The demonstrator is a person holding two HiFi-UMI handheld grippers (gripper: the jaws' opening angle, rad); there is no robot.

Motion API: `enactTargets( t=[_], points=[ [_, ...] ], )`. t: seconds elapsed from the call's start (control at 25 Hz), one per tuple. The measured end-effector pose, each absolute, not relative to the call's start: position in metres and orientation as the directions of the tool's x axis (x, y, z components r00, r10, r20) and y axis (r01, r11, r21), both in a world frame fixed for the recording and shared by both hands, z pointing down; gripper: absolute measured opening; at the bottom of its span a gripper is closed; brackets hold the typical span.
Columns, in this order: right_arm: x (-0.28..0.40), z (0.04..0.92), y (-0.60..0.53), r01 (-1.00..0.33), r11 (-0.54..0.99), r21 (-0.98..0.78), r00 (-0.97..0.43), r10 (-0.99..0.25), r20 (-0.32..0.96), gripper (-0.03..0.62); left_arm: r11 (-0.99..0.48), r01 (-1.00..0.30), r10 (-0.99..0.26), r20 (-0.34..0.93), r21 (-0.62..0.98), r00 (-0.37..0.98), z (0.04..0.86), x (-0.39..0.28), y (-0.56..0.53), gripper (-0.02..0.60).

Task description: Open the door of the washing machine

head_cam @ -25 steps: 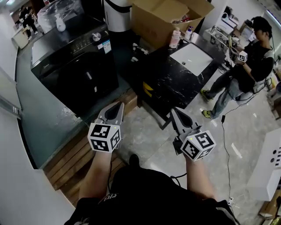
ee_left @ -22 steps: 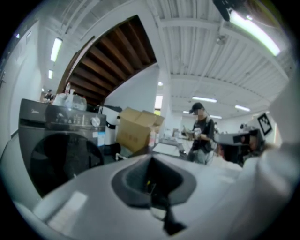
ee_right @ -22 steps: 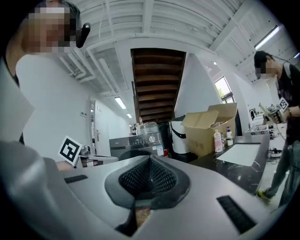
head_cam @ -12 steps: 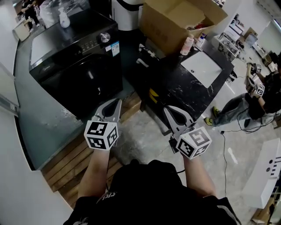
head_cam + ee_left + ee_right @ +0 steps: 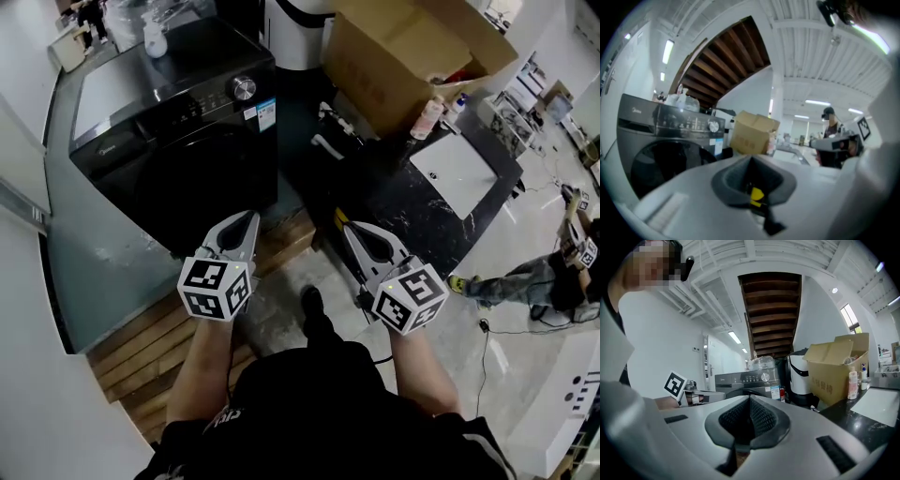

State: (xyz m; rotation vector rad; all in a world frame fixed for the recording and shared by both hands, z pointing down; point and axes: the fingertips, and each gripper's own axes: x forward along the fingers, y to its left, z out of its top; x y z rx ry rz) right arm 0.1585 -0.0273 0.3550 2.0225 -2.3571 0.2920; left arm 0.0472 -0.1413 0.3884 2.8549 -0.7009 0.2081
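The black front-loading washing machine (image 5: 178,131) stands on a wooden platform at the upper left, with its round dark door (image 5: 202,187) closed. In the left gripper view the door (image 5: 665,164) shows at the lower left. The right gripper view has the machine (image 5: 750,383) straight ahead, some way off. My left gripper (image 5: 248,220) points at the machine's lower front corner, short of it, jaws shut and empty. My right gripper (image 5: 347,230) hangs to its right over the floor, also shut with nothing in it. Neither touches the machine.
A cardboard box (image 5: 412,56) and a white appliance (image 5: 300,23) stand right of the machine. A black marble counter (image 5: 394,197) holds a white sink (image 5: 459,164). The wooden platform (image 5: 141,342) runs along the left. A person (image 5: 562,267) stands at the far right.
Both grippers have moved forward toward the washing machine, which now looks larger and nearer. The person at the right has slid toward the frame's edge. Jaws stayed shut.
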Motion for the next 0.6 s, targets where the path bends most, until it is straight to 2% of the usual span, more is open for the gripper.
enactTargets(
  t=[0.44, 0.6],
  points=[
    [0.214, 0.360, -0.157, -0.931, 0.332, -0.152, -0.354, -0.923, 0.150, -0.003, -0.794, -0.589, -0.552, 0.228, 0.149, 0.802, 0.389, 0.100, -0.240, 0.011],
    [0.231, 0.361, -0.188, -0.906, 0.394, -0.155, -0.418, -0.893, 0.167, 0.000, -0.763, -0.624, -0.591, 0.208, 0.169, 0.779, 0.379, 0.118, -0.268, 0.011]
  ],
)
